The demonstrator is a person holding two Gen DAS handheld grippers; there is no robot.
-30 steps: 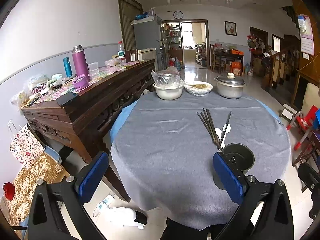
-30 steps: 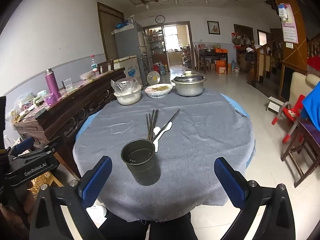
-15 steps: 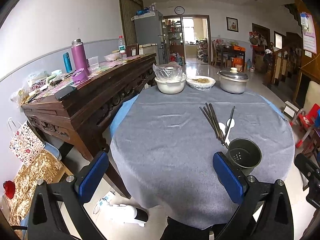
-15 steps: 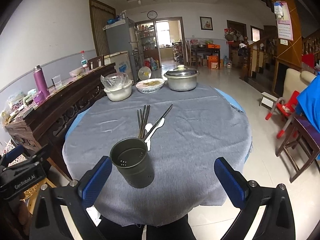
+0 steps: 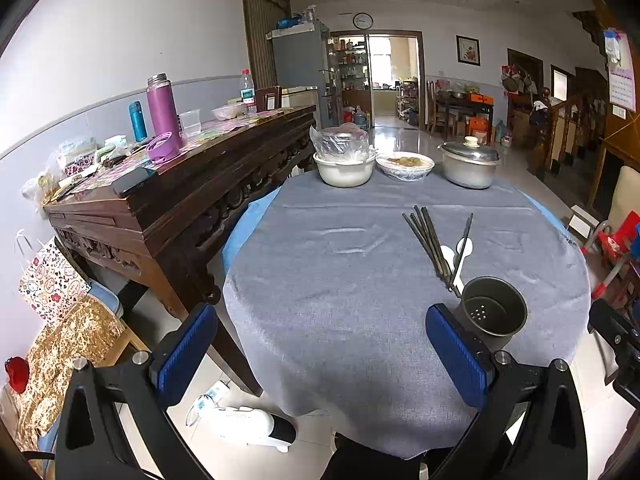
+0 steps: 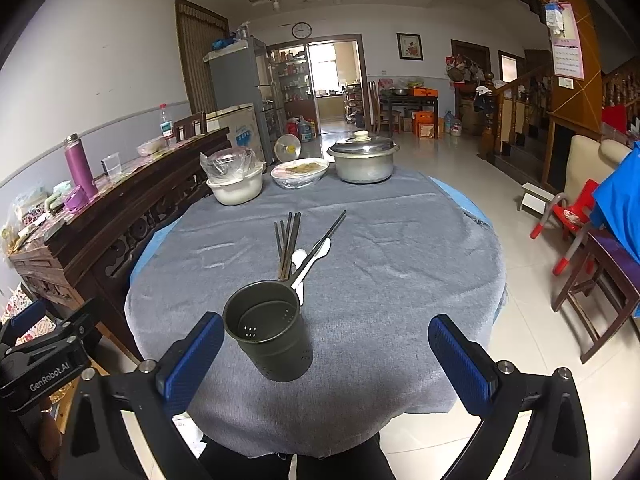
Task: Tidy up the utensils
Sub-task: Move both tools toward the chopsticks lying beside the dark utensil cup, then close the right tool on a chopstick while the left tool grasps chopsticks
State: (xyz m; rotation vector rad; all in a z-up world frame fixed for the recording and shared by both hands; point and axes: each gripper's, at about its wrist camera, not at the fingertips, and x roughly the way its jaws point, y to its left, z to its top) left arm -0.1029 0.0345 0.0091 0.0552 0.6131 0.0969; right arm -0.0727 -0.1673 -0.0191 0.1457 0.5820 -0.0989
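No utensil is stowed: the holder (image 6: 269, 334) at frame centre is empty, with chopsticks (image 6: 289, 245) and spoons (image 6: 310, 261) on the desk (image 6: 400, 280). Left tool (image 5: 320, 350) and right tool (image 6: 325, 360) are both wide open, holding nothing.

Empty holder (image 6: 272, 340) stands upright before chopsticks (image 6: 287, 246) and spoons (image 6: 310, 258)

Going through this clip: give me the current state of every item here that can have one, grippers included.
Left gripper: open, holding nothing.
Right gripper: open, holding nothing.
Utensil holder: upright, no utensils inside.
Chopsticks: flat on the tablecloth.
White spoons: flat beside the chopsticks.
Metal pot: lid on.
White bowl: covered with plastic.
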